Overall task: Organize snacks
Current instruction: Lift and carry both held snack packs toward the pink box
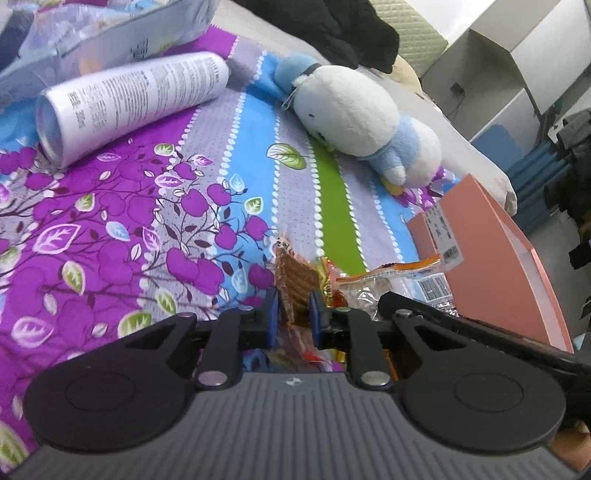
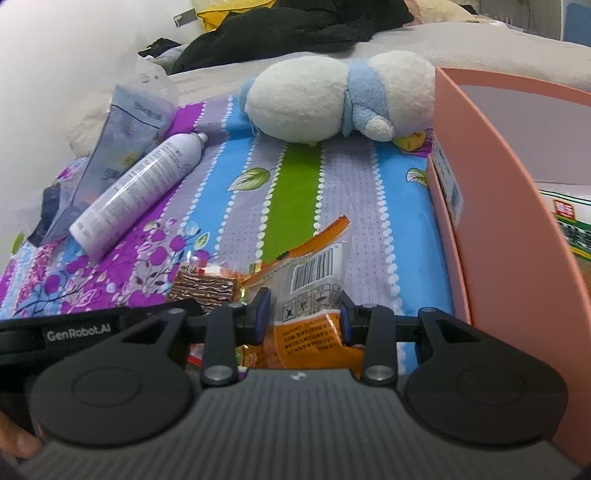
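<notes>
A brown ribbed snack in a clear wrapper (image 1: 295, 275) stands upright between the blue pads of my left gripper (image 1: 294, 308), which is shut on it just above the flowered bedsheet (image 1: 147, 229). The right wrist view shows the same snack (image 2: 203, 284) to the left. My right gripper (image 2: 303, 312) is shut on an orange-and-clear snack packet (image 2: 314, 273) with a barcode, whose top sticks out past the pads. That packet (image 1: 369, 284) also lies just right of the left gripper. A pink box (image 2: 517, 221) stands open right beside the right gripper, with a green-and-white pack (image 2: 569, 218) inside.
A white spray can (image 1: 136, 99) lies on the sheet at the far left, next to a clear plastic bag (image 1: 110, 26). A white-and-blue plush toy (image 1: 354, 118) lies beyond the snacks. Black clothing (image 1: 332, 26) is heaped at the back. The pink box's wall (image 1: 498, 258) bounds the right.
</notes>
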Demonstrator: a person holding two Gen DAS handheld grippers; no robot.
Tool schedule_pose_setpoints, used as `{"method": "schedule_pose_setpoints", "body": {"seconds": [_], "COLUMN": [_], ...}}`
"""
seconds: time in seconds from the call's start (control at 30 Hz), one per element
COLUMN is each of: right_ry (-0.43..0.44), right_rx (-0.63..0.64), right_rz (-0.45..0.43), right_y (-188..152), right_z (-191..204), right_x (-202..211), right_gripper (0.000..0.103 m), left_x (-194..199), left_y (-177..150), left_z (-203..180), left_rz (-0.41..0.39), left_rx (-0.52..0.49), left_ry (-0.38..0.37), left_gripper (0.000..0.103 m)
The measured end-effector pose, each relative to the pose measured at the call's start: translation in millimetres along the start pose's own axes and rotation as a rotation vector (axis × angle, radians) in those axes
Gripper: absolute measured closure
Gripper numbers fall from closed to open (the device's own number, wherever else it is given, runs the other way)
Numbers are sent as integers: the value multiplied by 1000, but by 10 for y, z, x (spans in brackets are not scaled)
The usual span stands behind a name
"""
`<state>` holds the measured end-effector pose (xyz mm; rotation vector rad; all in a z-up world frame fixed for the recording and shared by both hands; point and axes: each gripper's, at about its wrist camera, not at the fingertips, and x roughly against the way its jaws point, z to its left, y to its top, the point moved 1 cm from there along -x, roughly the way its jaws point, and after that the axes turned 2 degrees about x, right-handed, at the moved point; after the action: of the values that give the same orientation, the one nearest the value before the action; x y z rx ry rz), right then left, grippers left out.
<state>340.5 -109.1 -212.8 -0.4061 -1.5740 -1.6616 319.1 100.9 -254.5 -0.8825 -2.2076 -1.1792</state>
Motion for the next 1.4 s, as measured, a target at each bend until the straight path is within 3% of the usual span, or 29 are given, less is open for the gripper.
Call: {"method": "schedule_pose_setpoints", "body": {"seconds": [0.3, 0.77, 1.07, 1.4], "right_ry": [31, 38, 69, 64], "right_rx": [4, 36, 24, 31], "right_rz": [-33, -90, -136, -166], "right_y": [-201, -513, -640, -715], "right_z": [-12, 67, 147, 179], "right_x": [542, 1302, 1806, 2106], "right_gripper": [64, 64, 64, 64], "left_x": [471, 1172, 1647, 1926], "left_y": [-270, -733, -1000, -1222], "left_z": [-260, -524, -777, -942], "left_rz": [-30, -65, -131, -127], "left_rx": [-66, -109, -158, -134], "left_ry": [55, 99, 135, 103], "left_gripper": [92, 93, 93, 93]}}
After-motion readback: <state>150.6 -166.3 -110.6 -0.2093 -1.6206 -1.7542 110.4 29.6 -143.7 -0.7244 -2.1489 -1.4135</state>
